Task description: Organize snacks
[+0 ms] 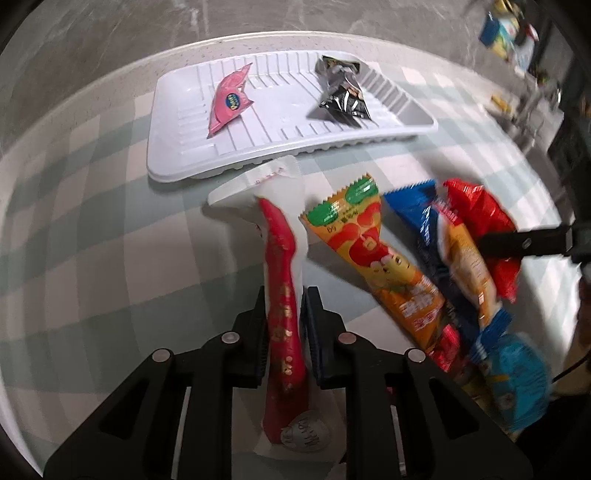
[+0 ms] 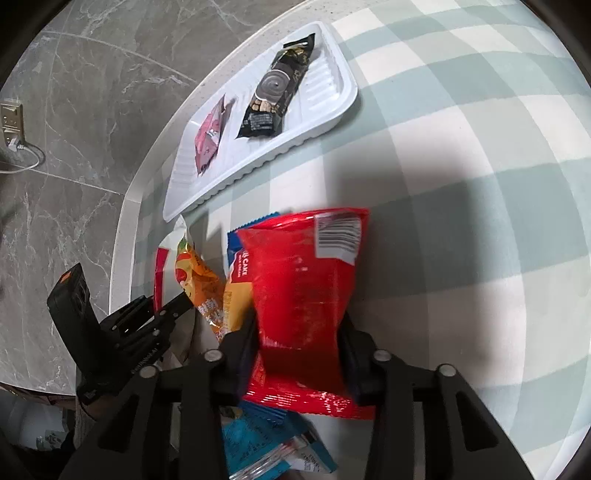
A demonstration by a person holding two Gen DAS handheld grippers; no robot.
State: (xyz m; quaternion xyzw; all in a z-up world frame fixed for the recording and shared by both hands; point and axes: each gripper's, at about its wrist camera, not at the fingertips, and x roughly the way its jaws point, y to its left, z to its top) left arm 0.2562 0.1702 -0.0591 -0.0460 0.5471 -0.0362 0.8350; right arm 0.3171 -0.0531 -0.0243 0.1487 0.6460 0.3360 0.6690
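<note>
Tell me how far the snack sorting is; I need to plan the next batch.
Done: a pink packet and a black packet lie in the white tray. In hand: left gripper clamps a red-and-white packet; right gripper clamps a red bag. Left: orange, blue and teal packets on the checked cloth.

Blue packet (image 1: 439,236): largely covered by neighbours, print smeared. Teal packet (image 2: 258,443): tucked under my right tongs (image 2: 299,332), cut by the bottom edge. Shelf items (image 1: 509,33): blurred, unidentifiable.

One white tray (image 1: 168,110) holds two snack packets: one pink packet (image 1: 227,99), one black packet (image 1: 341,88). Beside the tray, at least five more packets.
</note>
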